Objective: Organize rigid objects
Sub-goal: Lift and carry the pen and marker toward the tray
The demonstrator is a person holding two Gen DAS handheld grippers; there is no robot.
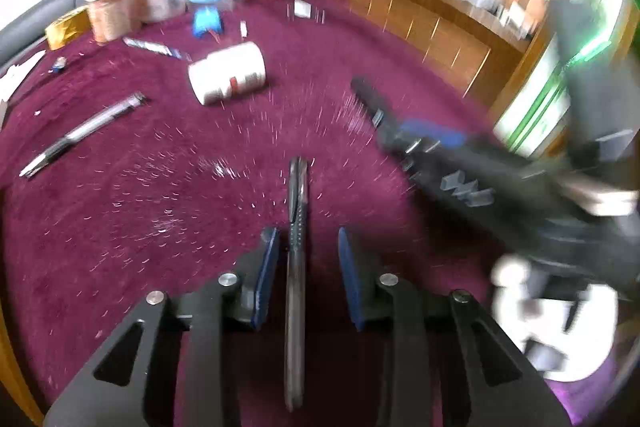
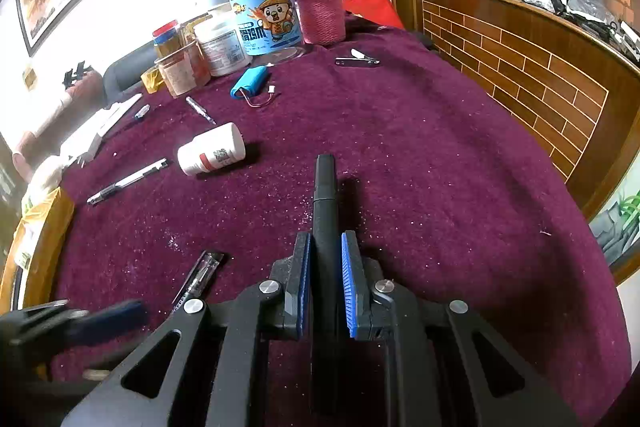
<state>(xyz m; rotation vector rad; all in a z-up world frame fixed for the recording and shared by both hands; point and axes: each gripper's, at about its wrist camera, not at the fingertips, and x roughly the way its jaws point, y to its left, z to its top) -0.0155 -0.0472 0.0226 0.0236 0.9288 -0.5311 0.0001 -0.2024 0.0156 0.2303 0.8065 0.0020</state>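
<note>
Right gripper (image 2: 325, 279) level, clamping black marker (image 2: 325, 195) (left blurred).

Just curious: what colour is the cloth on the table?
Dark maroon cloth, clearest in the right wrist view.

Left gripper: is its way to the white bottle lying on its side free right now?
Probably yes. Bare maroon cloth lies between the left gripper and the white bottle. But a dark pen sits between its open fingers, and whether it is held is unclear, so deal with that first.
</note>
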